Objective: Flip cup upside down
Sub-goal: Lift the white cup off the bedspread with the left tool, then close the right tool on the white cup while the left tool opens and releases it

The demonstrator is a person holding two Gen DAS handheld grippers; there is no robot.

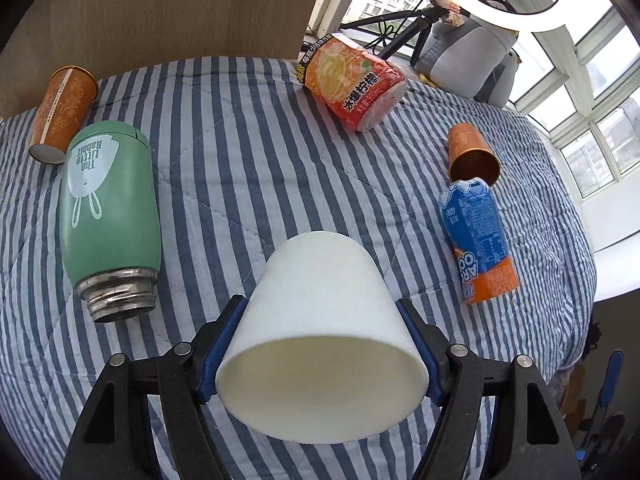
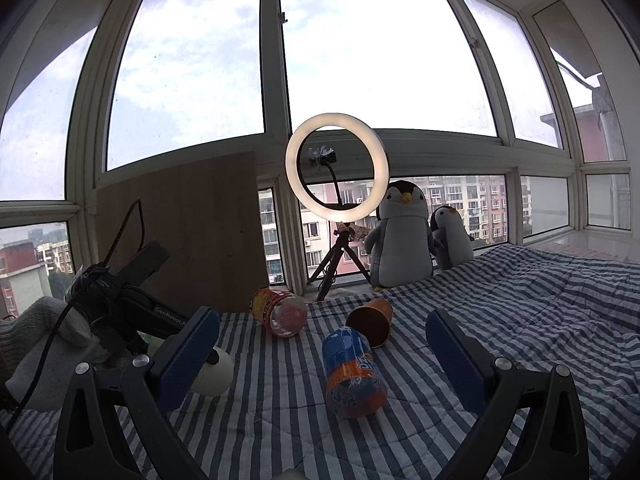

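Note:
A white paper cup (image 1: 320,328) is clamped between the blue pads of my left gripper (image 1: 320,350), held above the striped bed cover with its open mouth toward the camera and its base pointing away. In the right wrist view part of the same cup (image 2: 214,374) shows behind my right gripper's left finger, next to the left gripper's black body (image 2: 132,312). My right gripper (image 2: 320,356) is open and empty, low over the cover, with a blue and orange bottle between its fingers farther off.
On the striped cover (image 1: 248,168) lie a green flask (image 1: 108,208), an orange paper cup (image 1: 62,112), an orange-labelled bottle (image 1: 354,84), a small orange cup (image 1: 472,156) and a blue and orange bottle (image 1: 478,240). A ring light (image 2: 337,166), penguin toys (image 2: 402,236) and a wooden board (image 2: 188,232) stand by the window.

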